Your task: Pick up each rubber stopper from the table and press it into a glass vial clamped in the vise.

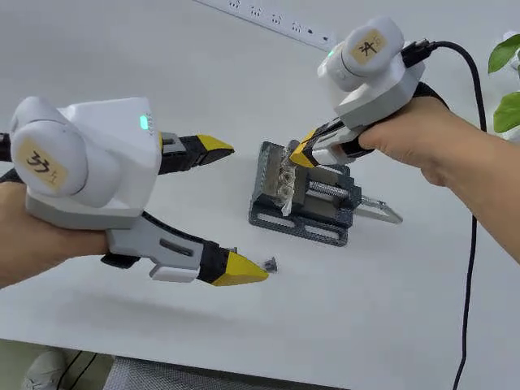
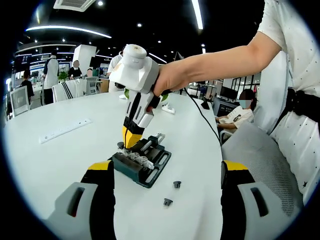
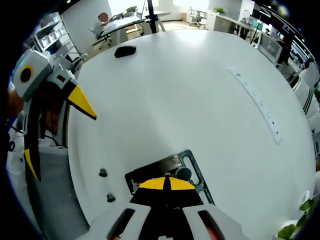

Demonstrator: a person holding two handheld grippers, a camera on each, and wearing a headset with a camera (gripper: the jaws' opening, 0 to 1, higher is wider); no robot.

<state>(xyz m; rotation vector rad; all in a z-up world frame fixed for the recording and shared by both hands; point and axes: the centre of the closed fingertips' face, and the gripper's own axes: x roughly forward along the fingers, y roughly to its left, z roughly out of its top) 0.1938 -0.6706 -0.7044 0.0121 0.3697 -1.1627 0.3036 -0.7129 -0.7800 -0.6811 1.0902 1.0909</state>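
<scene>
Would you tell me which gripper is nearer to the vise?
Right. The right gripper has its tips down at the vise, by the vials; the left gripper hovers open, well clear of it.

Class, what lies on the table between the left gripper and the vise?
Two stoppers on the table, clear in the left gripper view.

Matt grey metal vise (image 1: 325, 221), clear glass vials (image 1: 286, 184), smooth wht table (image 1: 390, 317)

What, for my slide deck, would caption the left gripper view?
Right gripper, jaws together, points down at the vials clamped in the vise; two loose stoppers lie on the white table nearby.
</scene>
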